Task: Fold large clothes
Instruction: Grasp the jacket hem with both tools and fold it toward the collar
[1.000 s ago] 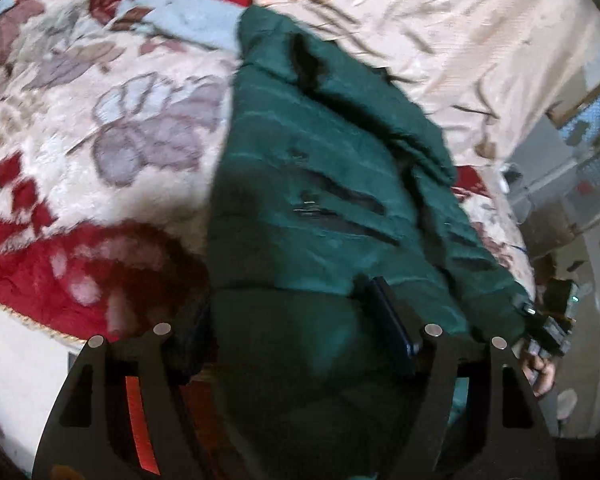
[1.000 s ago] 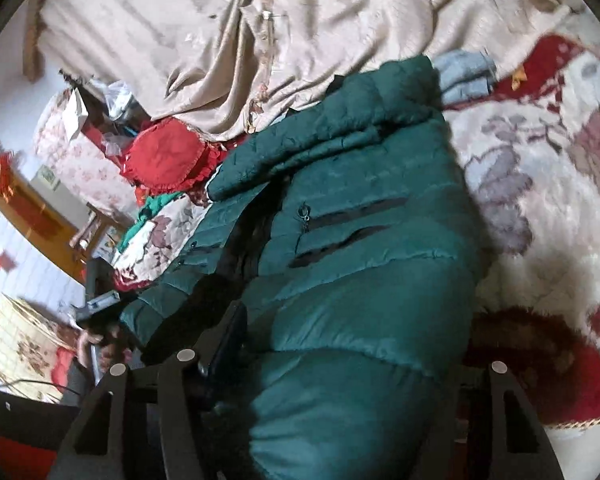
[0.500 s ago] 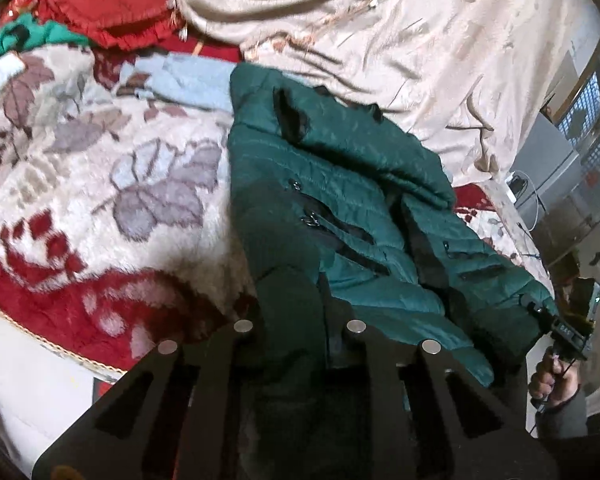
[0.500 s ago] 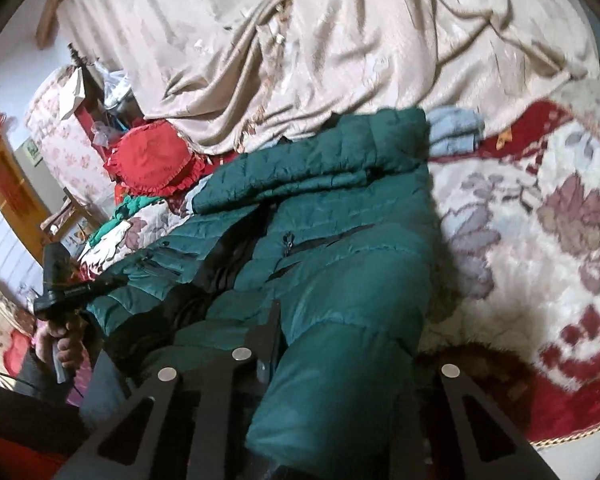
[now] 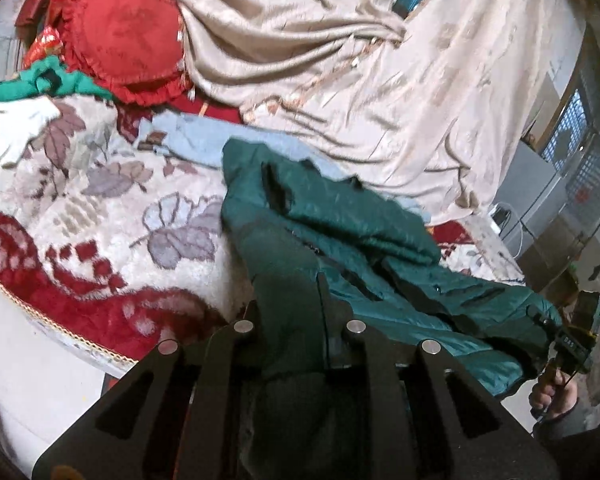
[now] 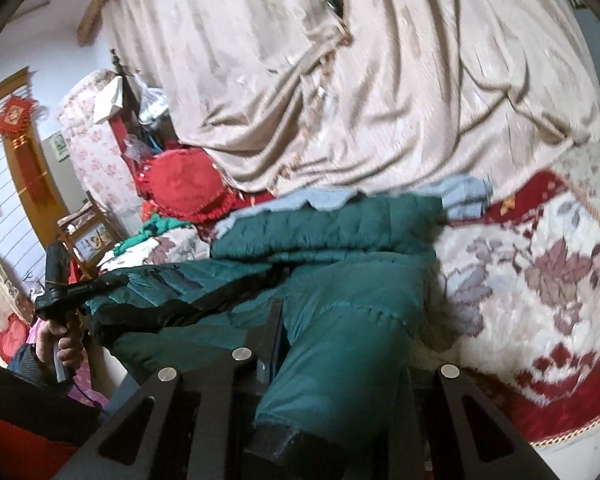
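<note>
A dark green puffer jacket (image 5: 340, 240) lies crumpled on a red and cream flowered blanket (image 5: 92, 216); it also shows in the right wrist view (image 6: 340, 280). My left gripper (image 5: 292, 320) is shut on a fold of the jacket's hem and holds it up near the bed's front edge. My right gripper (image 6: 340, 344) is shut on the jacket's other hem end, with thick fabric bulging between its jaws. Each gripper appears in the other's view: the right one (image 5: 572, 344) at the far right, the left one (image 6: 68, 292) at the far left.
A beige satin curtain (image 5: 360, 60) hangs behind the bed. A red round cushion (image 5: 128, 36) and a white glove (image 5: 12, 132) lie at the back left. A pale blue garment (image 6: 460, 196) lies under the jacket's collar. Furniture stands beyond the bed (image 6: 32, 184).
Both grippers have closed on the jacket's hem and pulled back and up from the bed. The jacket has stretched out between them and more of the curtain shows.
</note>
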A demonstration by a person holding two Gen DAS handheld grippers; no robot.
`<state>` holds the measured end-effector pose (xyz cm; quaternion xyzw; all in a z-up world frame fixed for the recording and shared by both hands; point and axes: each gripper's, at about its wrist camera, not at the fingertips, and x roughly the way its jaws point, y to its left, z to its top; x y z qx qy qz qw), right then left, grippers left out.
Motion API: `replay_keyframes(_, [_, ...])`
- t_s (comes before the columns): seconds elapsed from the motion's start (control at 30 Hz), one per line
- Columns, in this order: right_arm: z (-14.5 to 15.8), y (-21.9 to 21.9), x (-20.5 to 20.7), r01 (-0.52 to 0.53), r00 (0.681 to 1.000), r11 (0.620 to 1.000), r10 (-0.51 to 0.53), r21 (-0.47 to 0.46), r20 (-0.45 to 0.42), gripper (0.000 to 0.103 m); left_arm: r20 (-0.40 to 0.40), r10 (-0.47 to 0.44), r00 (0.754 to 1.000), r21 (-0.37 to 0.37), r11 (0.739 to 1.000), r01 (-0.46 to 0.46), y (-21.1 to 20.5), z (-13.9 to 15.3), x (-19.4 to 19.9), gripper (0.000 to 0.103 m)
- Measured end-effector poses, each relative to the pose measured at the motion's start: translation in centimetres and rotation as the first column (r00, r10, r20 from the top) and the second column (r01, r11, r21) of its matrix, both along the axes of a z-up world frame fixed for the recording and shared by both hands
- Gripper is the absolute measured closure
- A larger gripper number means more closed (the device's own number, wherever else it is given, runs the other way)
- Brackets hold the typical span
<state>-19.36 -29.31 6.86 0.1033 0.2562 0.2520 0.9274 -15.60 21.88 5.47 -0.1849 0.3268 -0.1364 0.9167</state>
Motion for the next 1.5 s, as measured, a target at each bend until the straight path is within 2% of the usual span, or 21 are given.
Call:
replay_keyframes(0.23, [4.1,-0.8,-1.5,-0.003,0.993,0.999,-0.003,0.05,0.119,0.083,0.121,-0.022,0.992,-0.011,1.0,0.023,-0.1,4.5,-2.1,0.09])
replay_keyframes(0.33, [4.3,-1.2,-0.6,0.009,0.991,0.997,-0.019,0.078,0.135,0.083,0.159,-0.023,0.987,-0.007,1.0,0.024,-0.6,5.5,-1.7,0.09])
replay_keyframes(0.43, [3.1,-1.4,2.5,0.037,0.996,0.993,-0.046,0.112,0.075,0.083,0.115,0.011,0.993,0.028,1.0,-0.014,-1.1,4.6,0.4,0.09])
replay_keyframes(0.53, [3.1,-1.2,5.5,0.071,0.995,0.989,-0.08,0.128,0.063,0.083,0.076,0.057,0.995,0.029,0.998,-0.059,-1.4,4.5,3.1,0.09])
replay_keyframes(0.67, [3.7,-1.9,11.0,0.122,0.99,0.968,-0.134,0.218,0.041,0.083,0.094,0.073,0.993,0.02,0.997,-0.075,-2.0,6.5,6.9,0.09])
replay_keyframes(0.77, [3.2,-2.1,16.4,0.165,0.986,0.956,-0.169,0.243,-0.003,0.083,0.088,0.096,0.991,0.045,0.994,-0.1,-2.8,7.1,11.4,0.09])
replay_keyframes(0.87, [0.5,-2.1,23.0,0.213,0.975,0.941,-0.186,0.262,-0.121,0.083,0.033,0.133,0.991,0.075,0.988,-0.135,-3.2,5.1,17.0,0.09])
replay_keyframes(0.93, [-1.4,-2.2,26.1,0.245,0.962,0.931,-0.199,0.269,-0.187,0.083,-0.032,0.168,0.985,0.083,0.983,-0.165,-3.2,2.5,20.8,0.09])
replay_keyframes(1.07, [-6.0,-0.9,31.6,0.34,0.917,0.918,-0.275,0.205,-0.289,0.083,-0.11,0.228,0.967,0.092,0.971,-0.219,-3.2,-2.9,25.6,0.089])
replay_keyframes(1.13, [-8.4,-0.5,33.4,0.365,0.896,0.911,-0.288,0.193,-0.337,0.083,-0.111,0.25,0.962,0.117,0.964,-0.238,-3.2,-5.3,27.3,0.087])
replay_keyframes(1.2, [-11.2,-0.4,35.7,0.382,0.873,0.906,-0.29,0.18,-0.392,0.083,-0.138,0.261,0.955,0.1,0.963,-0.249,-3.0,-6.8,28.6,0.086])
replay_keyframes(1.27, [-12.4,-0.2,36.8,0.379,0.874,0.91,-0.292,0.167,-0.389,0.083,-0.138,0.257,0.956,0.091,0.965,-0.247,-3.0,-8.0,29.6,0.085])
replay_keyframes(1.37, [-14.0,1.0,38.0,0.36,0.889,0.926,-0.304,0.113,-0.342,0.083,-0.09,0.241,0.966,0.138,0.964,-0.228,-4.2,-9.4,30.3,0.085])
replay_keyframes(1.5, [-14.4,1.5,38.9,0.348,0.89,0.933,-0.298,0.093,-0.344,0.083,-0.075,0.247,0.966,0.123,0.964,-0.237,-4.3,-10.7,31.0,0.085])
